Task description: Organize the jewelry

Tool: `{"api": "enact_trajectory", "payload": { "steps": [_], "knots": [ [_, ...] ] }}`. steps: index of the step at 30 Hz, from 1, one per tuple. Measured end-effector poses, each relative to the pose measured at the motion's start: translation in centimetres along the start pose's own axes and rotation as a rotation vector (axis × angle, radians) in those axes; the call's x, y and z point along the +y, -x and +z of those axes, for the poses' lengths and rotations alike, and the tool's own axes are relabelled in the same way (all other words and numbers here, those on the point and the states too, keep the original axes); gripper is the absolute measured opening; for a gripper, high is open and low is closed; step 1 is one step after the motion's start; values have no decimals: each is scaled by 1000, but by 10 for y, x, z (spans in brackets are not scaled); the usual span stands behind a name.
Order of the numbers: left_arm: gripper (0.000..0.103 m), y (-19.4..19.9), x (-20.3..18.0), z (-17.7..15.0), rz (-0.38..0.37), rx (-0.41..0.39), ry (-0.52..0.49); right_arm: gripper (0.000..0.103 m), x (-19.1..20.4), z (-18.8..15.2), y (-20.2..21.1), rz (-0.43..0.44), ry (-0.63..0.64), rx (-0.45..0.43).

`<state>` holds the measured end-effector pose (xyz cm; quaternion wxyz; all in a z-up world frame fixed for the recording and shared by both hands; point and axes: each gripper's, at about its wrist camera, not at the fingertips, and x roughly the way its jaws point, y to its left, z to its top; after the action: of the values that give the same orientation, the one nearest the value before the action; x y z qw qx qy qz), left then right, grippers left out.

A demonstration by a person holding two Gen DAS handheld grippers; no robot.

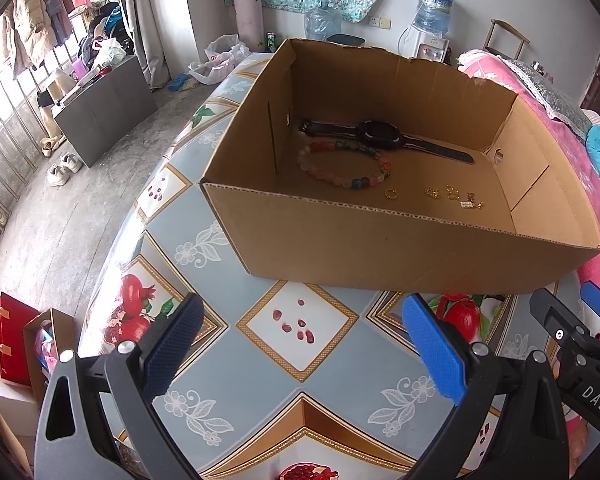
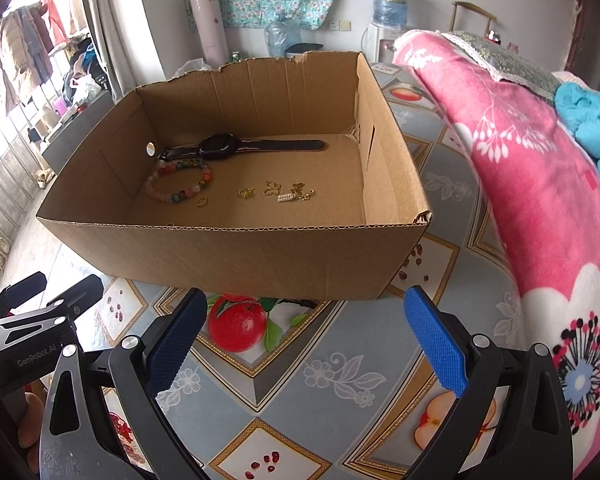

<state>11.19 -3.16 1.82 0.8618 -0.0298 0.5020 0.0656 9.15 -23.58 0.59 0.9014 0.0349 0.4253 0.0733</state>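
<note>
An open cardboard box (image 1: 380,240) (image 2: 236,256) stands on the patterned table. Inside lie a black watch (image 1: 380,134) (image 2: 224,146), a multicolour bead bracelet (image 1: 348,179) (image 2: 168,196), a gold ring (image 1: 391,193) (image 2: 202,201) and several small gold pieces (image 1: 452,194) (image 2: 276,192). My left gripper (image 1: 300,340) is open and empty, in front of the box's near wall. My right gripper (image 2: 304,336) is open and empty, also in front of the box. The right gripper also shows at the right edge of the left wrist view (image 1: 576,332).
The table (image 1: 228,384) (image 2: 340,360) has a fruit-print cloth. A pink floral blanket (image 2: 540,200) lies heaped to the right of the box. The table's left edge drops to a concrete floor (image 1: 60,208) with shoes and bags.
</note>
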Motion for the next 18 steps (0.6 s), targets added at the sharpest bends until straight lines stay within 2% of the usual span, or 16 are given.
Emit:
{"api": "enact_trajectory", "payload": {
  "steps": [18],
  "knots": [
    [98, 1, -1, 0, -1, -3, 0, 95, -1, 0, 0, 1, -4, -3]
  ]
}}
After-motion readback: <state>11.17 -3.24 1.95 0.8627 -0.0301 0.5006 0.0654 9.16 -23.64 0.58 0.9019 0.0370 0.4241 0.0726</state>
